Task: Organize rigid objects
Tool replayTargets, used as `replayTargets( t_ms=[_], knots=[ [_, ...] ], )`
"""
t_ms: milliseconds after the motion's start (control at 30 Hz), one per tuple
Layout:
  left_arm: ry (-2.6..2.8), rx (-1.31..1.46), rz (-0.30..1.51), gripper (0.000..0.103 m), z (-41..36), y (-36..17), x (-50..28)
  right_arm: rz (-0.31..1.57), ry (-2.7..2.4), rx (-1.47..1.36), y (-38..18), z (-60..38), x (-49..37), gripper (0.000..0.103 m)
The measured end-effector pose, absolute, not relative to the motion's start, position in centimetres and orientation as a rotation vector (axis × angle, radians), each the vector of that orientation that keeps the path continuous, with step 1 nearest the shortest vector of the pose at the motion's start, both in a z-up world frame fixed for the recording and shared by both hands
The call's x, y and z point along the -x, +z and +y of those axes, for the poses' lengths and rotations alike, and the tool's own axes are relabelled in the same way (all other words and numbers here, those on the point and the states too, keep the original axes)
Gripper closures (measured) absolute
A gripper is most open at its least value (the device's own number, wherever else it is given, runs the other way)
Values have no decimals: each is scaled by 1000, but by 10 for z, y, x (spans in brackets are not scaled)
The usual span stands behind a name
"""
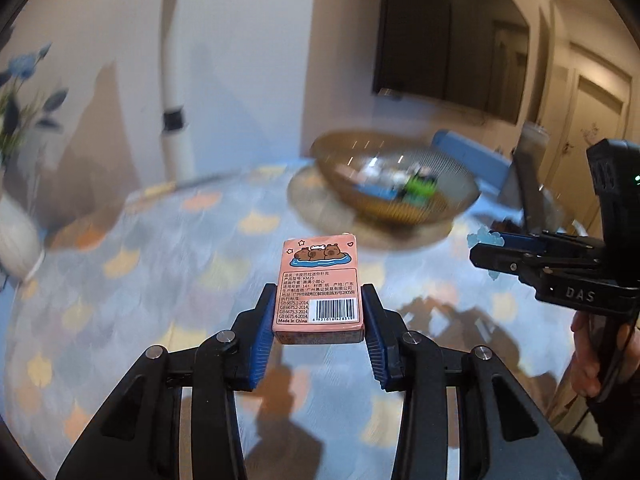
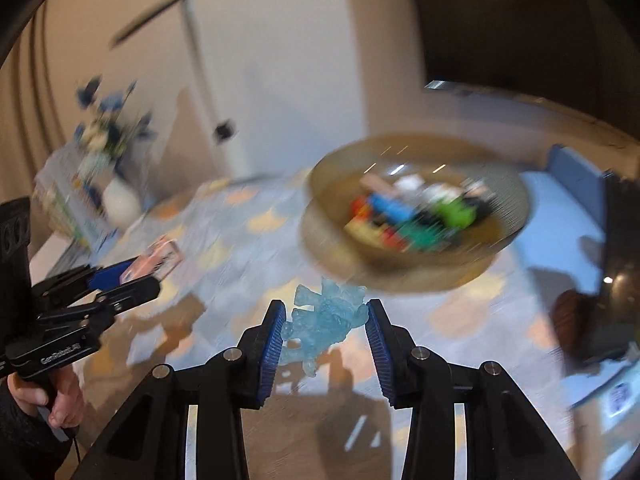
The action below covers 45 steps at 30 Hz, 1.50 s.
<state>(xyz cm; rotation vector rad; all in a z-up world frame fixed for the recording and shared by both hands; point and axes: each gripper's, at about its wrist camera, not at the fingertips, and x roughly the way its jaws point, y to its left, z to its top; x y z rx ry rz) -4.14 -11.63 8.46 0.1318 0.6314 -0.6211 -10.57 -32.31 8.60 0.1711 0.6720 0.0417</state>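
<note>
Left hand-held gripper (image 1: 320,300) clamps the pink card box (image 1: 319,284).

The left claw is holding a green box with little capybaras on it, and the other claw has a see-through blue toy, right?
Nearly. The box in the left claw is pink, not green, as the left wrist view shows. It does have capybaras on it, and the right claw does hold a see-through blue toy.

Readable print on a card box and two grippers

Pink box (image 1: 319,284): "KM29", "Made in China", barcode. Right gripper (image 1: 486,250): "DAS". Left gripper (image 2: 154,276): blurred, possibly "GenRobot.AI".
</note>
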Motion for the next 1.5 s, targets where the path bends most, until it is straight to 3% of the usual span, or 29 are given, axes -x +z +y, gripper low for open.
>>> replayTargets(
  t_ms=[200, 567, 600, 633, 667, 700, 900, 1233, 1333, 1500],
  knots=[
    [-698, -164, 585, 66, -173, 117, 6, 643, -142, -242, 117, -382, 85, 63],
    [-771, -215, 644, 64, -272, 99, -49, 669, -219, -209, 121, -422, 31, 62],
    [-786, -199, 631, 58, -275, 100, -51, 673, -212, -216, 121, -425, 26, 60],
    [-794, -186, 620, 50, -276, 102, -54, 674, -207, -220, 121, -427, 23, 48],
    [-779, -185, 603, 34, -277, 105, -55, 668, -215, -224, 121, -430, 21, 43],
    [-764, -186, 589, 25, -276, 108, -55, 652, -227, -230, 122, -433, 23, 43],
    [-722, -184, 522, 25, -234, 133, -39, 643, -179, -257, 127, -422, 35, 43],
    [-527, -45, 495, 25, -92, 177, -5, 615, 29, -224, 143, -324, 58, 42],
    [-403, 0, 553, 25, -50, 150, 7, 615, 88, -216, 125, -290, 62, 29],
    [-265, 55, 665, 25, -4, 74, 18, 681, 124, -149, 67, -243, 57, 29]
  ],
)
